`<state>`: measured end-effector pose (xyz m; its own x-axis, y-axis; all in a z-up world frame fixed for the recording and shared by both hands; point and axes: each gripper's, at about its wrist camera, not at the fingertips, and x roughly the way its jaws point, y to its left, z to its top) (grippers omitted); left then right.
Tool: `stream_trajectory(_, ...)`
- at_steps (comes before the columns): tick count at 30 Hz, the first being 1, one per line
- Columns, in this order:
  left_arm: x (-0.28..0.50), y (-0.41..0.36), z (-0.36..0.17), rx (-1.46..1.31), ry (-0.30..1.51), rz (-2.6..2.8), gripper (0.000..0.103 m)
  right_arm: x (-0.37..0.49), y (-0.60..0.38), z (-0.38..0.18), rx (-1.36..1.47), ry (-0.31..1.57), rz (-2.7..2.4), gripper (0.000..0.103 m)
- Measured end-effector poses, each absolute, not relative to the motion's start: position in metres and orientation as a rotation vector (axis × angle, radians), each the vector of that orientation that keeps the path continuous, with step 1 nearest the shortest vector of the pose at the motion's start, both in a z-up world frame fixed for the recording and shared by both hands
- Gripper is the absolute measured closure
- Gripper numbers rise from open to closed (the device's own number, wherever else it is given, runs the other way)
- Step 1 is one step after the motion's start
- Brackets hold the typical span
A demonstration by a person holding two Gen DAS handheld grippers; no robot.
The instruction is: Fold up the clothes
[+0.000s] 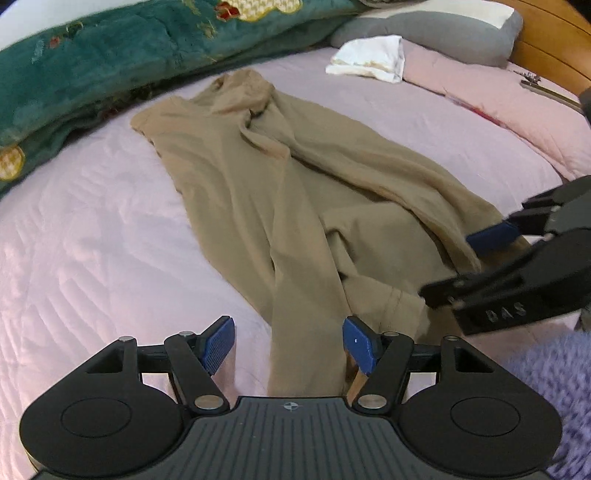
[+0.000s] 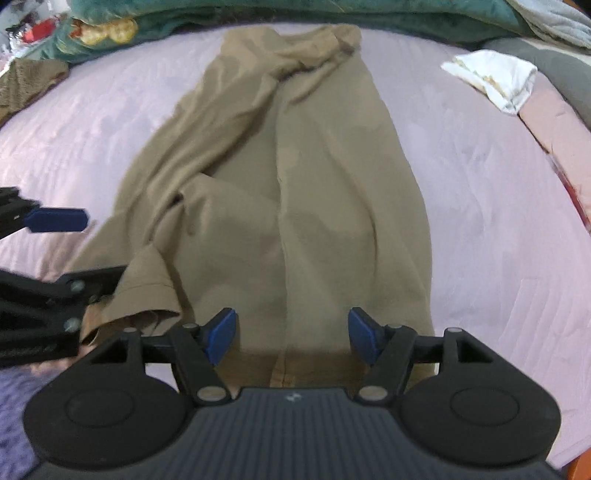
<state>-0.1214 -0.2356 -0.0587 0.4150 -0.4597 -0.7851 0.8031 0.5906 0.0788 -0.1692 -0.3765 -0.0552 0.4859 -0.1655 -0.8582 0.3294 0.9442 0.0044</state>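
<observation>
Tan shirt (image 1: 295, 192) spread on pink bedspread (image 1: 92, 240). Left gripper (image 1: 289, 341) and right gripper (image 2: 292, 338) both spread apart, empty, over shirt's near hem.

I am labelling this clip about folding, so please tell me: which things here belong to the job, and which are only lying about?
For the job:
- tan garment
- left gripper, open
- right gripper, open

Just lying about:
- white cloth
- green blanket
- grey pillow
- pink bedspread, underneath
</observation>
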Motion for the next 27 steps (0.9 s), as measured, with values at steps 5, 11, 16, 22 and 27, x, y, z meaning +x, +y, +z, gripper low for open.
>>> stream_trajectory(5,-0.122,-0.240,-0.068,0.505,0.798,-0.854,0.042,-0.170,-0.374,-0.062,0.158,0.997,-0.297,0.019)
stream_trajectory(11,-0.123,-0.239,-0.068,0.424,0.807,-0.904,0.094,-0.178,-0.382,-0.058,0.182,0.996,-0.281,0.024)
stream_trajectory(16,-0.117,-0.227,-0.064,0.357,0.810,-0.909,0.098,-0.183,-0.389,-0.056,0.225,0.997,-0.279,0.024)
stream_trajectory(22,-0.110,-0.203,-0.052,0.331,0.782,-0.883,0.098,-0.178,-0.385,-0.055,0.161,1.036,-0.316,0.042)
stream_trajectory(27,-0.098,-0.168,-0.038,0.308,0.767,-0.823,0.098,-0.174,-0.397,-0.043,0.239,1.050,-0.318,0.042)
